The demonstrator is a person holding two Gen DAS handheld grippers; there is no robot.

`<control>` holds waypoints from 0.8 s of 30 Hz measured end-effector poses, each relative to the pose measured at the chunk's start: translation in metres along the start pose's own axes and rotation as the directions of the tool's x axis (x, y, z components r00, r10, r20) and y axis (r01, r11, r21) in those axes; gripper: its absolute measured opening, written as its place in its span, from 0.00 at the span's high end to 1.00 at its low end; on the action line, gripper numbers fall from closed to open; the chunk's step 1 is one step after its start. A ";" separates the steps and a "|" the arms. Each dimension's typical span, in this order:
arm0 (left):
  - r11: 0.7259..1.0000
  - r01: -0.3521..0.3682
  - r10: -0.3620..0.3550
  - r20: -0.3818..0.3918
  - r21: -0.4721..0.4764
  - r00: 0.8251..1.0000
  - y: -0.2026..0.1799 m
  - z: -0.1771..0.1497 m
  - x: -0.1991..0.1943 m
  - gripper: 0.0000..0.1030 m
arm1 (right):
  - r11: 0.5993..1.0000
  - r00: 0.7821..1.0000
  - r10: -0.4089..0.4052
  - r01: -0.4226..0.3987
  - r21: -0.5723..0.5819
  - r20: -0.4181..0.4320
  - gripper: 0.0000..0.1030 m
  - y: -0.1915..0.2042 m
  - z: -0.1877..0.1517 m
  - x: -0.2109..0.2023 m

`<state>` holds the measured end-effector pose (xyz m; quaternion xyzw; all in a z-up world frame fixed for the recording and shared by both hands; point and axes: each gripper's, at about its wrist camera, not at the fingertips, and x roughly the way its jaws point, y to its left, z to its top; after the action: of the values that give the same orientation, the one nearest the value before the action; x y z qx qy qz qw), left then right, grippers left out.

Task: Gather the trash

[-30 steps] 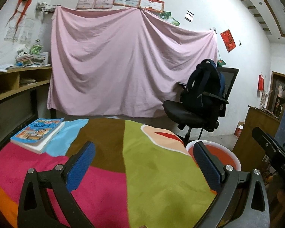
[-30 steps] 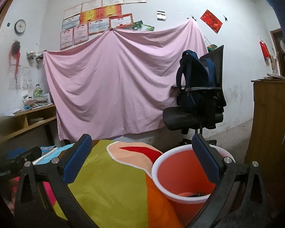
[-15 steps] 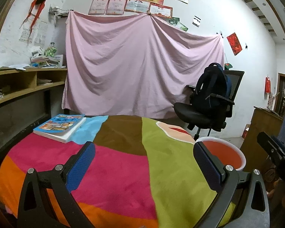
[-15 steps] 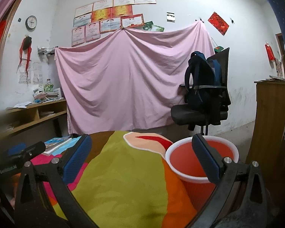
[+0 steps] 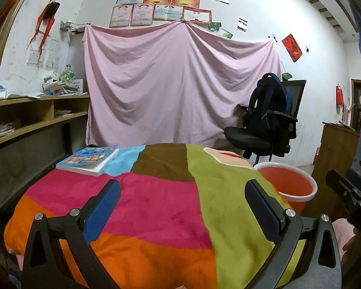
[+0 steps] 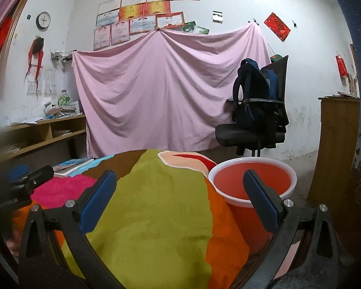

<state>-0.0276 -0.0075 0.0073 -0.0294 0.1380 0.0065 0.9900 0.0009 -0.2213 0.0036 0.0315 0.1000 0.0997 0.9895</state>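
An orange bin with a white rim [image 5: 287, 185] [image 6: 252, 180] stands on the floor at the table's right edge. Its inside bottom is hidden. My left gripper [image 5: 181, 207] is open over the near part of the multicoloured cloth [image 5: 156, 204], nothing between its blue pads. My right gripper [image 6: 179, 200] is open too, held over the cloth's right side [image 6: 161, 216], with its right finger in front of the bin. No loose trash shows on the cloth in either view.
A book [image 5: 89, 160] lies at the table's far left. A black office chair with a dark backpack [image 5: 267, 122] stands behind the bin. Wooden shelves [image 5: 31, 118] run along the left wall, a wooden cabinet [image 6: 337, 149] at the right.
Both grippers have pulled back and risen from the table, so more of the cloth and room shows. The bin looks smaller and farther away. Both stay open.
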 end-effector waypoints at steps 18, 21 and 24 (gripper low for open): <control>1.000 -0.011 0.011 0.009 -0.002 1.000 0.005 -0.019 0.008 0.02 | 1.000 0.997 -0.014 0.014 -0.003 -0.070 0.00 0.006 -0.019 0.026; 1.000 -0.006 0.006 0.009 0.000 1.000 0.005 -0.020 0.009 0.02 | 1.000 0.997 -0.019 0.019 0.004 -0.076 0.00 0.003 -0.019 0.028; 1.000 -0.004 0.004 0.003 0.003 1.000 0.004 -0.021 0.010 0.02 | 1.000 0.997 -0.019 0.019 0.004 -0.075 0.00 0.003 -0.019 0.027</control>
<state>-0.0233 -0.0044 -0.0157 -0.0277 0.1366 0.0082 0.9902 0.0225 -0.2121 -0.0201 0.0292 0.1378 0.0910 0.9858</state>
